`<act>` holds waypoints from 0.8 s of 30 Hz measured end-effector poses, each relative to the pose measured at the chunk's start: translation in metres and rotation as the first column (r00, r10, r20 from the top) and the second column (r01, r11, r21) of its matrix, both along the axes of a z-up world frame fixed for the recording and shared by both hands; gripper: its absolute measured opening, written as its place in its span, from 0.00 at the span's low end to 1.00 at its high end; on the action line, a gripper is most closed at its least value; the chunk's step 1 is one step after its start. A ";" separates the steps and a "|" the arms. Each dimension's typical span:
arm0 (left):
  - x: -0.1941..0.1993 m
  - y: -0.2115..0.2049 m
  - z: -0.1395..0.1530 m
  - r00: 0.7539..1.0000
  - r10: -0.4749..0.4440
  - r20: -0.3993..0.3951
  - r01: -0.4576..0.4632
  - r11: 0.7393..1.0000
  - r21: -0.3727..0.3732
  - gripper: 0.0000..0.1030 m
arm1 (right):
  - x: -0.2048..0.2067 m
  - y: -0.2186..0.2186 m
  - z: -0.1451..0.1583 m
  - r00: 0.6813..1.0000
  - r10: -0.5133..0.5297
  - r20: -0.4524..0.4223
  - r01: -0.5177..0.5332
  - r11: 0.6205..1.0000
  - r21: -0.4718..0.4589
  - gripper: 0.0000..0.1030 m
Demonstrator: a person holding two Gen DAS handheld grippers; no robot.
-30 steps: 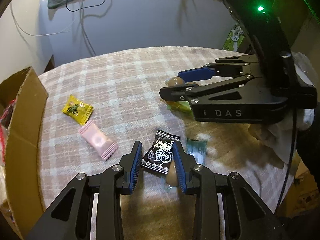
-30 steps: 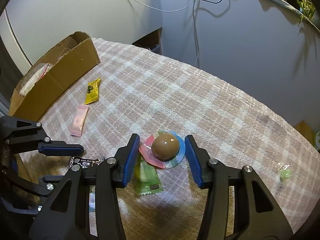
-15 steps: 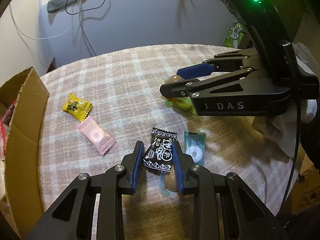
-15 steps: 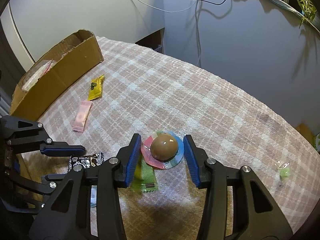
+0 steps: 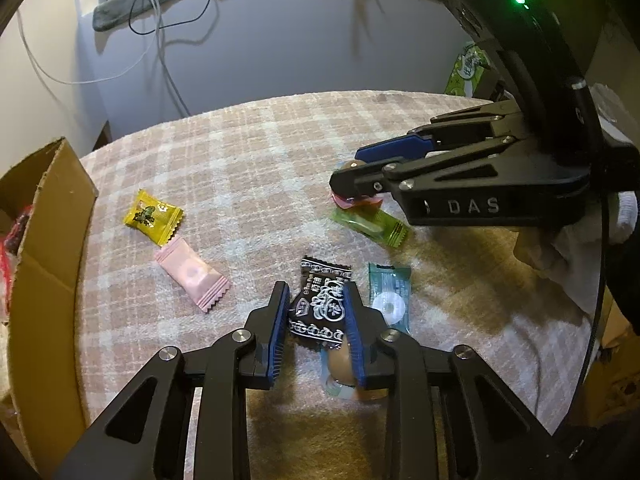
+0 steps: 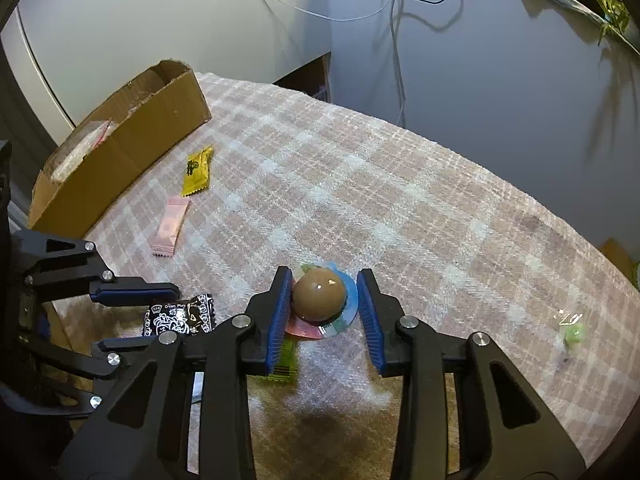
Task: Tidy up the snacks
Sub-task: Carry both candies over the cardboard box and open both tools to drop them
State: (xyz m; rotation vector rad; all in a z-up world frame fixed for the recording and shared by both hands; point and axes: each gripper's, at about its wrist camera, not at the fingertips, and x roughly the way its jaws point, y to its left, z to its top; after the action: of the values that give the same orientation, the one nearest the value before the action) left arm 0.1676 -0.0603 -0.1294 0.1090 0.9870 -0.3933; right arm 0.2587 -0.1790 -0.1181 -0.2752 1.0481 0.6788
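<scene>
1. Black wrapped snack (image 5: 320, 308): lying near the surface's (image 5: 256, 160) front edge, between the fingers of the left gripper (image 5: 318, 320), which are pinching it at its sides. Likely light and crinkly; the film may be slipping, so the filled middle is the better hold.
2. Domed brown snack (image 6: 319, 294) on a round foil rim: sitting mid-surface, right gripper (image 6: 324, 312) closing around it; one pad is touching, the other not quite. Probably a stiff, slick dome; the sides are offering the hold.
3. Loose packets: yellow (image 5: 153, 217), pink (image 5: 193, 275), green (image 5: 370, 224), teal (image 5: 389, 300), all looking light.
4. Cardboard box (image 6: 120, 152): standing at the surface's left edge, holding some packaged items that are hard to identify.
</scene>
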 end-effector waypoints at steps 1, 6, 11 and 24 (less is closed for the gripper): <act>-0.001 0.000 0.000 1.000 0.005 0.002 -0.005 1.000 0.000 0.24 | 0.000 -0.002 0.001 1.000 -0.003 0.000 0.003 1.000 0.007 0.32; -0.008 -0.002 0.006 1.000 0.025 0.019 -0.024 1.000 -0.020 0.24 | -0.003 -0.007 0.009 1.000 -0.019 0.022 0.018 0.999 0.029 0.32; -0.012 0.004 0.022 0.997 0.044 0.056 -0.042 0.998 -0.041 0.24 | -0.006 -0.010 0.021 0.999 -0.028 0.045 0.026 0.999 0.048 0.32; -0.034 0.065 0.063 0.973 0.175 0.149 -0.158 0.980 -0.120 0.24 | -0.024 0.026 0.069 0.993 0.012 0.117 -0.023 0.995 0.094 0.32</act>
State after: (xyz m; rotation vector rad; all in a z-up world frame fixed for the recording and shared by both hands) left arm 0.1339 0.0044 -0.0659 -0.0396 0.8086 -0.2782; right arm 0.2350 -0.1529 -0.0487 -0.2384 0.8999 0.7182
